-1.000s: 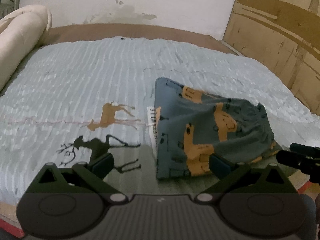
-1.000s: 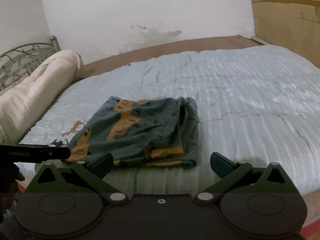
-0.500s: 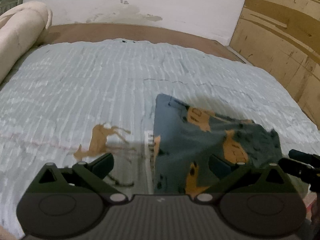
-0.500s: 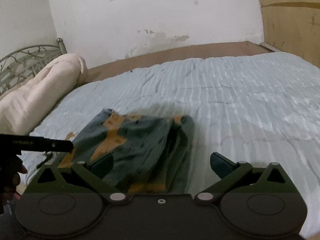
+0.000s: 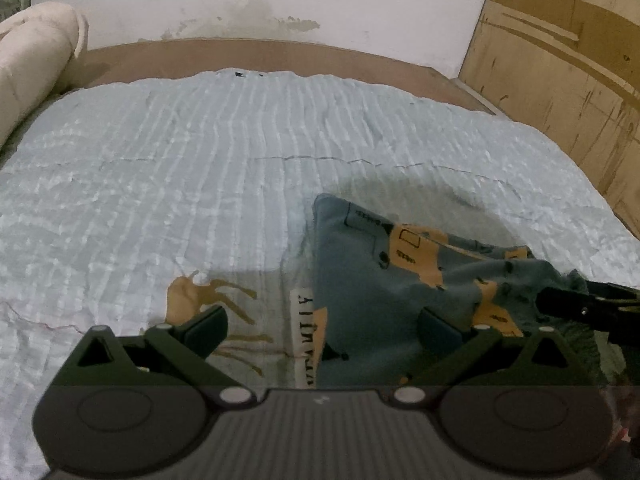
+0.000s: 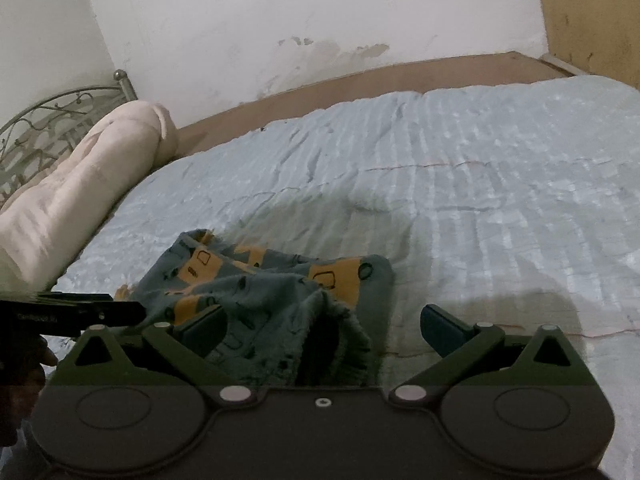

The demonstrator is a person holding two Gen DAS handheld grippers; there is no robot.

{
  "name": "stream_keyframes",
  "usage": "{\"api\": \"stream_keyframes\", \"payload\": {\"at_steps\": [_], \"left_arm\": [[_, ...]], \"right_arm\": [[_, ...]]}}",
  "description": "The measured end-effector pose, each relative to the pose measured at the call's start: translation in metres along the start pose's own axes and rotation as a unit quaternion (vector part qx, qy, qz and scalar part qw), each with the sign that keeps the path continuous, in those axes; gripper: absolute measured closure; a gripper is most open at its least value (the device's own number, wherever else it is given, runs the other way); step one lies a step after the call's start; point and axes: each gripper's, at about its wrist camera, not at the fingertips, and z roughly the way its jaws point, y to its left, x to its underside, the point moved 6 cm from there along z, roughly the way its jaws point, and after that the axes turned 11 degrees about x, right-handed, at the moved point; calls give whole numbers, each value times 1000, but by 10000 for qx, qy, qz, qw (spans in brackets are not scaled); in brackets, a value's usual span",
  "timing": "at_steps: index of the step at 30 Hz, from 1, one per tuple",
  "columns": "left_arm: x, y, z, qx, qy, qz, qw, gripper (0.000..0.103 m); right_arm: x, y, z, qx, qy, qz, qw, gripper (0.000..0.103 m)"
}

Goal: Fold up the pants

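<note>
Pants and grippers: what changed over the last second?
Both open grippers, left gripper and right gripper, have closed in low over the folded pants, which now fill the lower frames. Nothing grasped or released. Pants, quilt and bolster stayed put.

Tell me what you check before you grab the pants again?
1. Left hand-held gripper open: ok, jaws wide apart.
2. Right hand-held gripper open: ok, jaws wide apart.
3. Pants between the left jaws: ok, the near left edge lies in the gap.
4. Pants between the right jaws: ok, the rumpled open end sits there.
5. Pants lying flat: not ok, that end is bunched and gaping.
6. Bedspread free for laying the fold: ok, bare beyond the pants; the rolled blanket lies off to the side.
</note>
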Motion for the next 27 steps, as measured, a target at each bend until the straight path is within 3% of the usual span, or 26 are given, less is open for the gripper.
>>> {"api": "stream_keyframes", "payload": {"at_steps": [9,18,22,27], "left_arm": [[5,4,4,120,4,-111,9999,0],[11,8,9,163,68,-74,9998,0],[10,10,8,344,116,-206,9991,0],[8,2,5,864,171,-209,9959,0]], "right_arm": [[2,-7,12,-253,236,223,9992,1],[4,-6,14,-172,310,163,9992,1],[5,-5,17,-163,408,152,9989,1],[3,-6,16,-372,500,483,9969,1]]}}
